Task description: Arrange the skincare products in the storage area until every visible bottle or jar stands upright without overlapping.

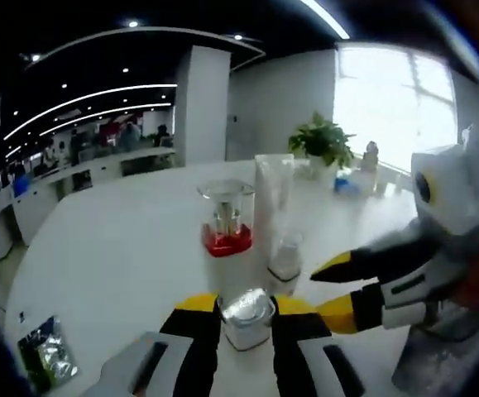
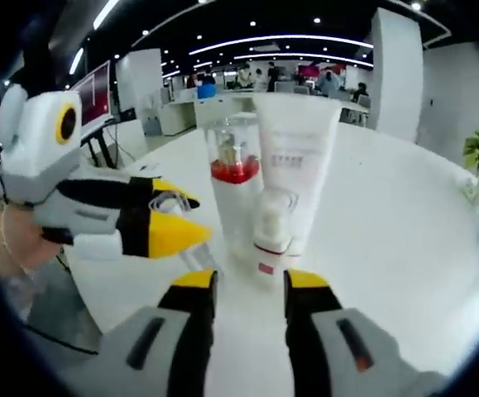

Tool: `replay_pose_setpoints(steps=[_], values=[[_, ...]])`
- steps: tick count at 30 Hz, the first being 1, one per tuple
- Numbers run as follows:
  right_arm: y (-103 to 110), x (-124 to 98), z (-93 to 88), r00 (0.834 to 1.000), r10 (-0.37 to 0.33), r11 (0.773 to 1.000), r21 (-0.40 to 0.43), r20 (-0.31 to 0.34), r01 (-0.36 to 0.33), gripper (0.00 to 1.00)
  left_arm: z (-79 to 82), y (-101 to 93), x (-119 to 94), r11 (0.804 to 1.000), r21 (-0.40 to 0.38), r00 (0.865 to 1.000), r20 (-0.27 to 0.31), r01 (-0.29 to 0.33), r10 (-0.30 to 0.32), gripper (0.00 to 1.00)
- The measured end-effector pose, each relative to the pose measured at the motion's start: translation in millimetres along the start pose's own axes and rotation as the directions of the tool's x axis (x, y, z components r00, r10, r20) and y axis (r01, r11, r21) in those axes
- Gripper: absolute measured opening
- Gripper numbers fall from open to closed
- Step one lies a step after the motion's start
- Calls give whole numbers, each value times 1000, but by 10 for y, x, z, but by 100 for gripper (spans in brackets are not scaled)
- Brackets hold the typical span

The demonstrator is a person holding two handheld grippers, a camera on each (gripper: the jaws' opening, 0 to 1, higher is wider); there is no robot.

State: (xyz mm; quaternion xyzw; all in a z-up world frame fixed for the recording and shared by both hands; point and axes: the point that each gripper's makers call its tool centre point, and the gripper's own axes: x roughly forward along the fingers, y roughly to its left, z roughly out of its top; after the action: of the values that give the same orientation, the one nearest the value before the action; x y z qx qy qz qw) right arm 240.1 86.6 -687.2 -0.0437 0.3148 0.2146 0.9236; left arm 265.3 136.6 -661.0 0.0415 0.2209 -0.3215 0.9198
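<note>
- In the left gripper view my left gripper (image 1: 246,318) sits at the bottom centre, its black, yellow-tipped fingers (image 1: 196,318) closed against both sides of a small jar with a shiny silver lid (image 1: 248,314).
- Above that jar, at mid frame, three more products stand upright on the white surface (image 1: 115,248): a clear bottle with a red base (image 1: 226,219), a tall white tube (image 1: 272,194) just right of it, and a small clear bottle with a white lower part (image 1: 285,260) in front of the tube.
- My right gripper (image 1: 334,289) enters that view from the right, yellow tips apart, near the small bottle.
- In the right gripper view my right gripper (image 2: 249,289) is at the bottom centre, fingers (image 2: 194,289) apart with nothing between them, with the small bottle (image 2: 270,227) just above them.
- The tube (image 2: 293,149) and red-based bottle (image 2: 233,165) stand behind it.
- The left gripper (image 2: 173,219) shows at centre left there.
- A foil packet (image 1: 47,351) lies at the lower left of the left gripper view.
</note>
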Motion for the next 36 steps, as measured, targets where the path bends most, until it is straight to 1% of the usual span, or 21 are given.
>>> replay_pose_setpoints(steps=[5, 8, 11, 13, 15, 16, 18, 20, 23, 25, 26, 27, 28, 29, 31, 32, 33, 34, 35, 36], values=[[-3, -2, -25, 1000, -5, 1000, -2, -13, 5, 32, 24, -59, 47, 1000, 26, 1000, 2, 6, -6, 24], [1, -3, -16, 1000, -7, 1000, -14, -11, 7, 32, 29, -114, 52, 998, 57, 999, 9, 30, -31, 25], [28, 9, -26, 1000, -2, 1000, -27, -18, 2, 32, 36, -92, 61, 999, 40, 1000, 6, 28, -28, 25], [38, 17, -44, 999, -11, 998, -67, -30, 9, 32, 55, -63, 47, 999, 30, 1000, 13, 22, -22, 26], [62, 12, -37, 999, -15, 995, -98, -31, 12, 32, 110, -51, 27, 999, 31, 999, 33, 20, -21, 30], [68, 11, -31, 999, -16, 994, -106, -28, 12, 32, 130, -49, 16, 999, 28, 999, 37, 23, -24, 31], [75, 14, -28, 999, -16, 993, -118, -28, 13, 32, 182, -91, -3, 998, 16, 997, 57, 55, -56, 31], [74, 18, -29, 999, -16, 992, -126, -30, 12, 32, 212, -107, -17, 998, 8, 995, 66, 69, -69, 33], [81, 23, -39, 999, -12, 991, -136, -37, 7, 32, 220, -117, -29, 997, 6, 995, 69, 77, -78, 38], [74, 20, -29, 999, -15, 990, -143, -34, 10, 32, 252, -108, -95, 998, 7, 994, 83, 70, -70, 38], [68, 14, -25, 999, -16, 989, -145, -32, 11, 32, 293, -98, -157, 998, 8, 993, 101, 65, -65, 38], [59, 7, -20, 999, -18, 989, -144, -31, 13, 32, 323, -93, -201, 998, 14, 991, 117, 65, -67, 38], [48, -4, -11, 999, -18, 990, -140, -28, 14, 32, 329, -92, -255, 997, 32, 990, 118, 73, -76, 38], [36, -24, 8, 1000, -17, 991, -137, -23, 14, 32, 300, -88, -271, 995, 56, 991, 102, 81, -87, 38], [24, -67, 63, 1000, -20, 989, -149, -2, 19, 32, 155, -83, -290, 986, 123, 993, 31, 111, -115, 37], [25, -92, 87, 1000, -19, 987, -157, 6, 20, 32, 25, -26, -288, 982, 162, 995, -24, 100, -97, 35], [43, -122, 108, 1000, -5, 986, -166, 13, 7, 32, -52, 13, -291, 978, 185, 995, -57, 92, -83, 34], [77, -131, 112, 1000, 22, 986, -168, 8, -21, 32, -133, 42, -285, 976, 200, 994, -86, 86, -70, 34], [127, -134, 100, 998, 65, 983, -169, -10, -65, 32, -232, 64, -273, 974, 206, 991, -118, 89, -65, 33], [144, -128, 108, 996, 93, 976, -196, -11, -94, 32, -293, 63, -258, 973, 208, 988, -138, 99, -71, 32]])
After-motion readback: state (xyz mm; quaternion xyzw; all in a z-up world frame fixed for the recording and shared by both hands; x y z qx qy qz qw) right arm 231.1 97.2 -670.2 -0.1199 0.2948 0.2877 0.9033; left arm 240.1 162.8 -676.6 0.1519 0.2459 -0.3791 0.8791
